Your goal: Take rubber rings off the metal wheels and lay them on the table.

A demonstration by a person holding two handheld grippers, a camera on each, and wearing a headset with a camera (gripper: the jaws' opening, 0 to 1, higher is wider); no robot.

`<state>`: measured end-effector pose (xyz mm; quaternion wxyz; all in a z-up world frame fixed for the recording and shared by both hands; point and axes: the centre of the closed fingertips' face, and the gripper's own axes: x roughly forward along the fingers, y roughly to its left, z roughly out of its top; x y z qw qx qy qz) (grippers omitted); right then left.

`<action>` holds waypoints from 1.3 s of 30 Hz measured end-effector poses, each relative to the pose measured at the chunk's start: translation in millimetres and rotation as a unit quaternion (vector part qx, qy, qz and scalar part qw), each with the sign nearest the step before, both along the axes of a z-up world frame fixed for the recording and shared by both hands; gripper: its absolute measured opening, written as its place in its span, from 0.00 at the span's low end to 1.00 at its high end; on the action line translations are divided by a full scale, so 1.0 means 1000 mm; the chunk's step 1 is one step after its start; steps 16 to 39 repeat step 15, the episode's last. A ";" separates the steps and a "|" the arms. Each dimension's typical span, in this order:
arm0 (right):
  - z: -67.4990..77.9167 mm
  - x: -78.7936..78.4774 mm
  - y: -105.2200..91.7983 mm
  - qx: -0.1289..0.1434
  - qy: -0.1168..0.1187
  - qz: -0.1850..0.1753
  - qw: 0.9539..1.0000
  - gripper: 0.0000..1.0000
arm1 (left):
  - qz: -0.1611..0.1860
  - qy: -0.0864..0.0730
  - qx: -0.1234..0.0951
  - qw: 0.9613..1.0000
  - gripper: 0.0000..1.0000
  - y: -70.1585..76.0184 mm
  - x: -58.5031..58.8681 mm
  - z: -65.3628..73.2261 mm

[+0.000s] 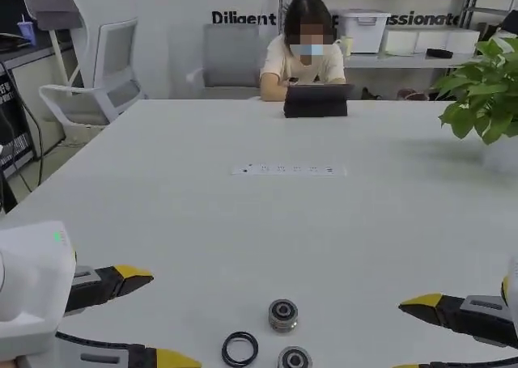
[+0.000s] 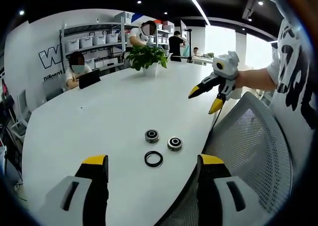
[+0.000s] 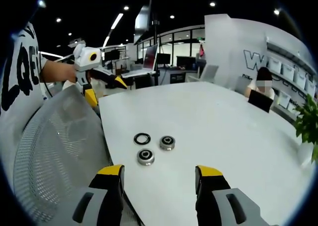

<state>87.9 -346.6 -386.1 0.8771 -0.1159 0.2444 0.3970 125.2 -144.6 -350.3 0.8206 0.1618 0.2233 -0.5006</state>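
Progress is looking partial: one black rubber ring (image 1: 240,348) is lying flat on the white desk (image 1: 243,222) near your edge, free of both wheels, so I am judging that at least one removal is done. Two metal wheels are sitting just beside it, the far wheel (image 1: 282,314) a little past the ring and the near wheel (image 1: 294,358) close to the desk's edge, neither one touching the ring nor the other wheel. Both wheels are showing dark bands around their hubs, but they are too small for me to tell whether either is carrying a ring, so the remaining work is probably one or two more pulls. You are holding the left gripper (image 1: 171,319) and the right gripper (image 1: 401,336) on either side of the parts, well apart from each other, both with jaws spread wide and gripping nothing. As for containers, a lidded box (image 1: 362,30) is resting on the counter behind the desk with its contents hidden, and a white pot (image 2: 149,69) is holding the green plant (image 1: 486,85) at the desk's right side. A person (image 1: 303,57) is sitting at the far end behind a dark tablet (image 1: 316,101), clear of your work.
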 end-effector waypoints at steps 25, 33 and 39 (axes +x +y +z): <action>0.002 0.001 0.002 -0.003 -0.005 0.010 1.000 0.56 | 0.007 -0.001 0.003 1.000 0.71 0.003 -0.001 0.000; 0.002 0.001 0.002 -0.003 -0.005 0.010 1.000 0.56 | 0.007 -0.001 0.003 1.000 0.71 0.003 -0.001 0.000; 0.002 0.001 0.002 -0.003 -0.005 0.010 1.000 0.56 | 0.007 -0.001 0.003 1.000 0.71 0.003 -0.001 0.000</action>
